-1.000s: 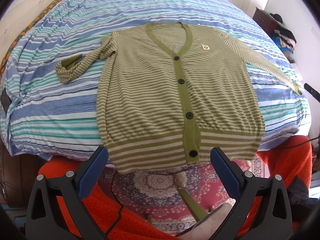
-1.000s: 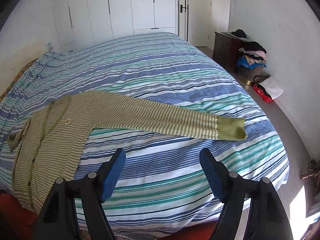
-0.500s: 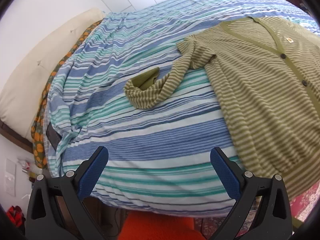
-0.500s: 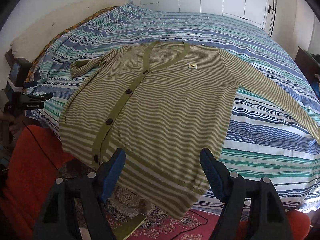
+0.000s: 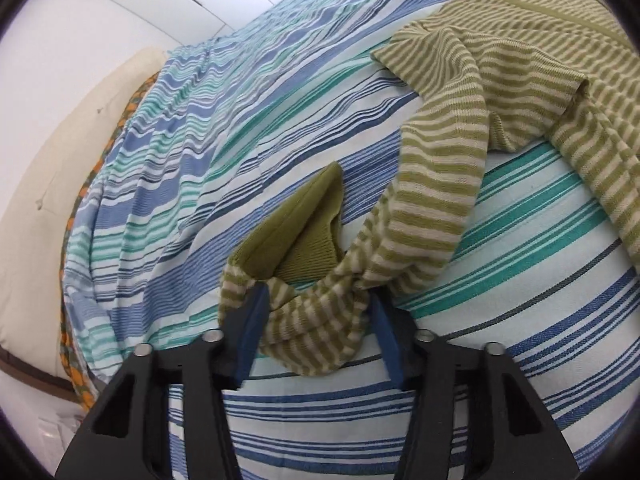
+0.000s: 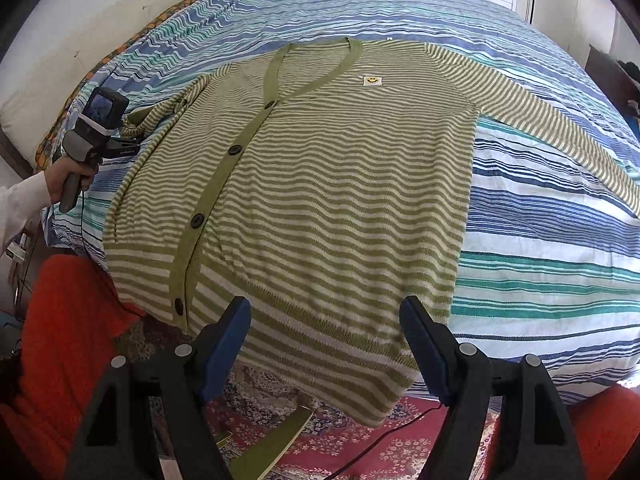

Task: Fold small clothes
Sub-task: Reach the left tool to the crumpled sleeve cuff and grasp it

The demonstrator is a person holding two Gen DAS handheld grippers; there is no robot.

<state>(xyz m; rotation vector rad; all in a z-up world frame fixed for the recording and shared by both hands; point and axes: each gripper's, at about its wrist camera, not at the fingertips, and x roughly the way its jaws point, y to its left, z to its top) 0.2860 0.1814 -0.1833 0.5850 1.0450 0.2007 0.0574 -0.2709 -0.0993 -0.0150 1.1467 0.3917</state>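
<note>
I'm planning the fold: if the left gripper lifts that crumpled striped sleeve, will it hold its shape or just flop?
Likely flop. The sleeve is soft knit, already bunched and twisted between the closing left gripper, so it should drape and sag. It looks light, and the cardigan lies loose on the bed, so its body may drag along.

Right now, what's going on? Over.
Left gripper fingers closing around bunched sleeve. Right gripper open above cardigan hem. Nothing blocking.

One striped cardigan point(image 6: 320, 184) with four dark buttons point(image 6: 197, 221), one bedspread point(image 6: 552, 248), two tools point(image 6: 325, 324).
</note>
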